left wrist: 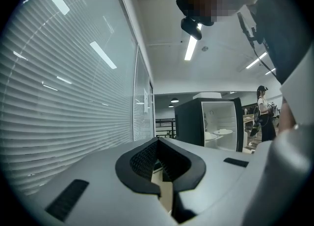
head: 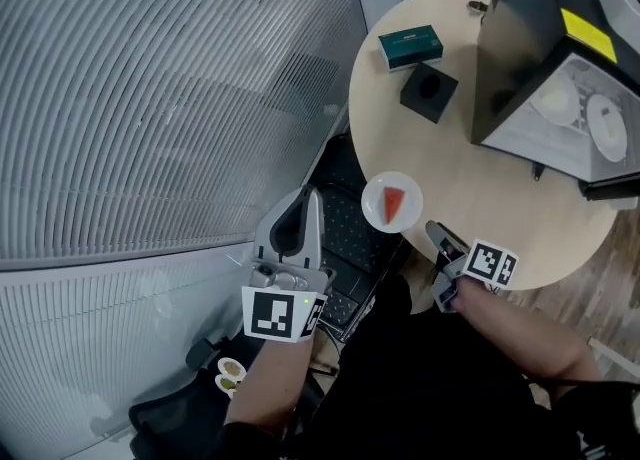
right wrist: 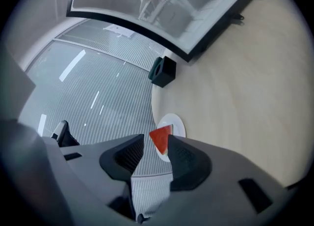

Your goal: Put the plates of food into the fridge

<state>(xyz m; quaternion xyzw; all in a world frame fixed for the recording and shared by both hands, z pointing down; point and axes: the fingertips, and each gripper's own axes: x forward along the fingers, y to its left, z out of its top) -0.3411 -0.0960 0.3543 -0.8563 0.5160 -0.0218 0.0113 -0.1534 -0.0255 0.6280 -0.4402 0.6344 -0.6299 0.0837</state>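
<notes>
Plate (head: pixel 372 210): a small round white dish is set at the near edge of the table and bears a red wedge of food (head: pixel 394 205).
Right gripper (right wrist: pixel 157 141): the jaws are held apart and empty, just short of the plate. The wedge is seen through the gap, untouched.
Left gripper (left wrist: pixel 158 140): the ribbed black pads are closed together on nothing, off the table and beside the slatted wall.
Table (head: pixel 480 198): round, smooth, of pale wood grain.
Fridge (head: pixel 515 38): a black box is stood on the table's far right with its door open. White plates (head: pixel 606 126) are seen inside.
Obstacles: a black cube (head: pixel 429 91) with a round hole and a green box (head: pixel 410 46) are placed left of the fridge, well apart from the plate.
Wall (head: pixel 150 98): glass, lined with fine horizontal slats.
</notes>
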